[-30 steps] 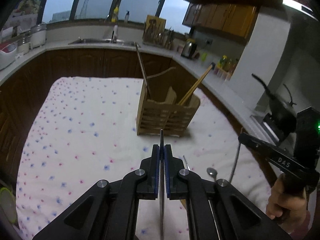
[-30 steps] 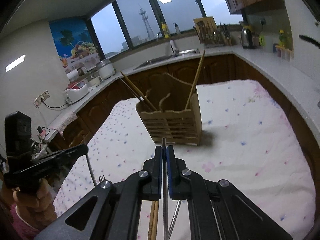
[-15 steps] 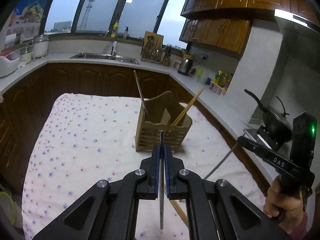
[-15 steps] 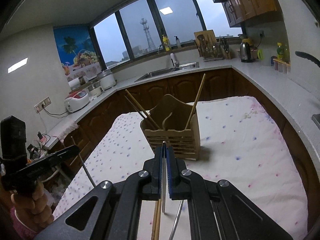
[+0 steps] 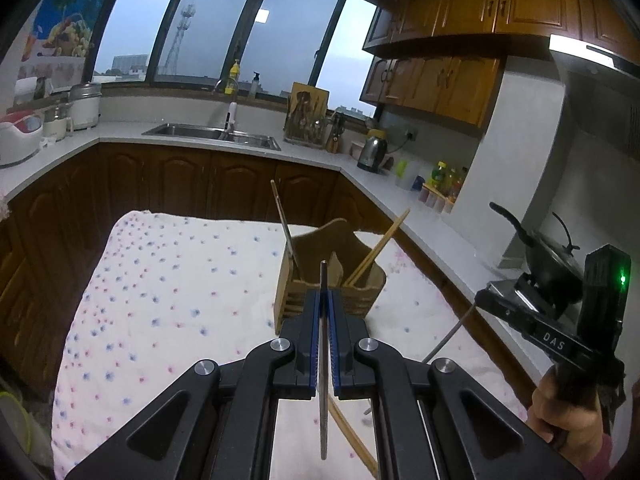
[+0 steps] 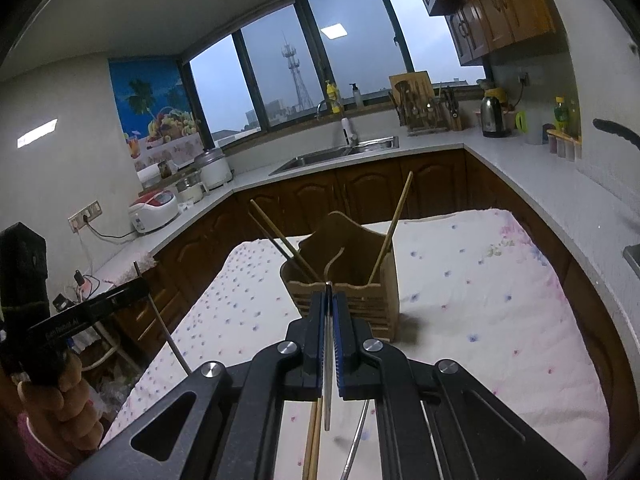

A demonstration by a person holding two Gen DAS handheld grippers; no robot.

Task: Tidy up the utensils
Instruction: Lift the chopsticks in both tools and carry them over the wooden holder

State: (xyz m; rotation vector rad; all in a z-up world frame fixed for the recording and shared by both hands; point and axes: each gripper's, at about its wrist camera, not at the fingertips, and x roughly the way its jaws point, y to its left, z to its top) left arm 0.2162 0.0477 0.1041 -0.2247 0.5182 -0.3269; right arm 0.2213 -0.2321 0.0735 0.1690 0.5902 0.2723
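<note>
Both grippers were clamped on slim metal utensils: left gripper (image 5: 325,308), right gripper (image 6: 330,312). We saw the wooden holder (image 5: 332,280) dead ahead at 12 o'clock from each, handles running along the fingers. Neither looked clearly nearer; chopsticks (image 6: 314,436) lay below on the cloth (image 5: 168,280).

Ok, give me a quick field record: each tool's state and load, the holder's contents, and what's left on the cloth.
left tool: shut on a thin metal utensil
right tool: shut on a thin metal utensil
wooden holder: upright on the cloth, chopsticks leaning inside
floral cloth: loose chopsticks and another metal utensil lie near the tools
utensil ends: cannot tell fork or spoon
</note>
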